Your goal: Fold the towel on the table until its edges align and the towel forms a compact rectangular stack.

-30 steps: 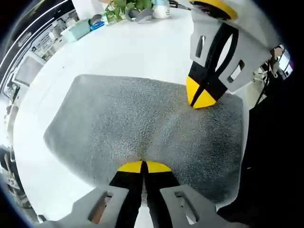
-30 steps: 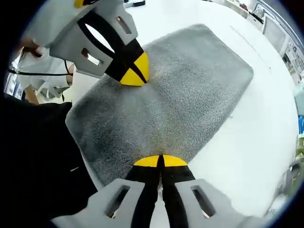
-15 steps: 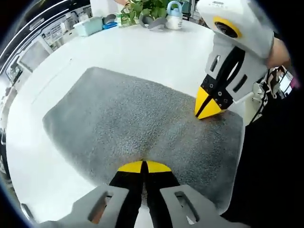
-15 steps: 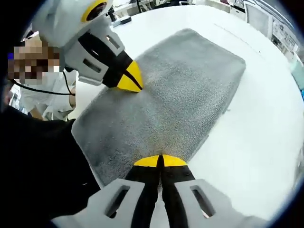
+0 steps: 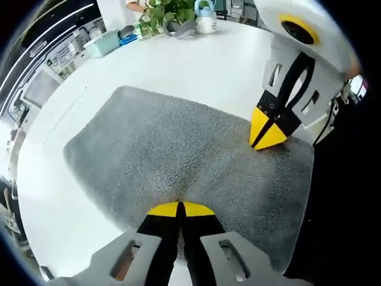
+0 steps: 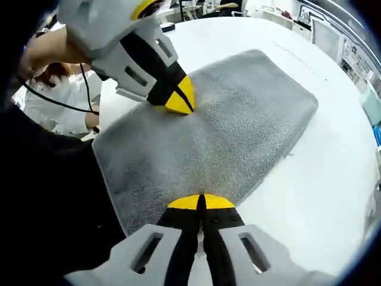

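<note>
A grey towel (image 5: pixel 178 149) lies flat on the white table (image 5: pixel 196 59), a rounded rectangle in one layer. My left gripper (image 5: pixel 180 208) is shut, its yellow tips pinching the towel's near edge, where a small crease runs up from them. In the left gripper view, my right gripper (image 5: pixel 268 136) comes in from the right, shut on the towel's far-right edge. In the right gripper view the towel (image 6: pixel 226 131) stretches away from my right gripper (image 6: pixel 201 202), which is shut on its edge. The left gripper (image 6: pixel 180 102) presses its shut tips on the opposite edge.
At the table's far end stand a potted plant (image 5: pixel 162 11), a pale watering can (image 5: pixel 205 16) and a teal box (image 5: pixel 102 43). A person in a white top (image 6: pixel 62 101) is beyond the table edge. Dark clothing (image 6: pixel 41 208) fills the near side. Bare table lies right of the towel (image 6: pixel 321 190).
Both views have shifted and tilted a little with the hands. The towel still lies flat, and both grippers stay shut at the same two edges.
</note>
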The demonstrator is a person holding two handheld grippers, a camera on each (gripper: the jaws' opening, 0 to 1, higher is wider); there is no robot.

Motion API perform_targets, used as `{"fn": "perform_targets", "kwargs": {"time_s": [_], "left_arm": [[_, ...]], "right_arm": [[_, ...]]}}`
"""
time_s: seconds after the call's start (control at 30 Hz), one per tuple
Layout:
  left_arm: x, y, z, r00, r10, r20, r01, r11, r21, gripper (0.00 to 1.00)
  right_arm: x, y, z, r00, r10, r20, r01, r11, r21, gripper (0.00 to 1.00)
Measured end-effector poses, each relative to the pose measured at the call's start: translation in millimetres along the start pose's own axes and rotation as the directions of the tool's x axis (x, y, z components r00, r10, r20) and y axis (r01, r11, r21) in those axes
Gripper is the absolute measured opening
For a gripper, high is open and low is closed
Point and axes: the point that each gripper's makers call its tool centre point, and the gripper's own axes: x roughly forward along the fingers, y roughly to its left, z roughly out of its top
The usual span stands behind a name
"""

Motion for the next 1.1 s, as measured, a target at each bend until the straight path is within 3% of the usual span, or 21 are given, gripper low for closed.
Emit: {"fn": "perform_targets", "kwargs": {"time_s": [0.13, 0.17, 0.23, 0.27, 0.33, 0.4, 0.5, 0.57, 0.77, 0.83, 0.97, 1.1], "left_arm": [[-2.1, -2.1, -1.9, 0.999, -0.025, 0.028, 0.025, 1.000, 0.000, 0.01], [-4.2, -8.5, -4.6, 0.998, -0.067, 0.004, 0.067, 0.992, 0.104, 0.01], [-7.5, -17.0, -9.2, 0.995, -0.093, -0.020, 0.095, 0.967, 0.238, 0.01], [-8.2, -16.3, -10.4, 0.997, -0.079, -0.016, 0.080, 0.965, 0.248, 0.01], [-7.9, -16.5, -10.4, 0.998, -0.055, 0.007, 0.052, 0.975, 0.215, 0.01], [-7.8, -15.3, -9.9, 0.999, -0.029, 0.030, 0.022, 0.980, 0.200, 0.01], [-7.9, -15.1, -10.2, 0.999, -0.001, 0.051, -0.009, 0.982, 0.188, 0.01], [-8.2, -14.2, -10.6, 0.997, 0.007, 0.078, -0.021, 0.983, 0.183, 0.01], [-9.7, -12.2, -11.1, 0.981, 0.020, 0.195, -0.042, 0.993, 0.107, 0.01], [-9.7, -12.4, -11.0, 0.977, 0.031, 0.210, -0.052, 0.994, 0.096, 0.01], [-9.5, -11.5, -9.3, 0.975, 0.040, 0.218, -0.064, 0.993, 0.102, 0.01], [-8.8, -9.4, -9.0, 0.976, 0.023, 0.218, -0.043, 0.995, 0.088, 0.01]], "right_arm": [[-1.6, 3.3, -1.5, 0.998, -0.001, 0.062, 0.002, 1.000, -0.013, 0.00], [-1.9, 5.6, -2.2, 0.997, 0.006, 0.081, -0.004, 1.000, -0.027, 0.00], [-1.9, 8.7, -2.3, 0.993, 0.012, 0.114, -0.007, 0.999, -0.041, 0.00], [-1.7, 8.7, -0.9, 0.990, 0.011, 0.139, -0.002, 0.998, -0.063, 0.00], [-2.6, 9.5, -2.0, 0.985, 0.001, 0.172, 0.009, 0.998, -0.060, 0.00], [-2.8, 9.7, -0.1, 0.976, -0.011, 0.216, 0.039, 0.991, -0.128, 0.00], [-4.0, 13.5, -2.5, 0.967, -0.035, 0.254, 0.074, 0.987, -0.146, 0.00], [-4.7, 13.6, -0.5, 0.957, -0.061, 0.284, 0.122, 0.971, -0.203, 0.00], [-5.7, 16.0, -0.3, 0.917, -0.074, 0.391, 0.190, 0.945, -0.266, 0.00], [-6.3, 16.6, -0.5, 0.904, -0.087, 0.419, 0.221, 0.934, -0.282, 0.00], [-6.4, 18.8, 1.0, 0.885, -0.126, 0.447, 0.300, 0.890, -0.343, 0.00], [-6.8, 17.4, 1.1, 0.874, -0.120, 0.471, 0.300, 0.895, -0.329, 0.00]]}}
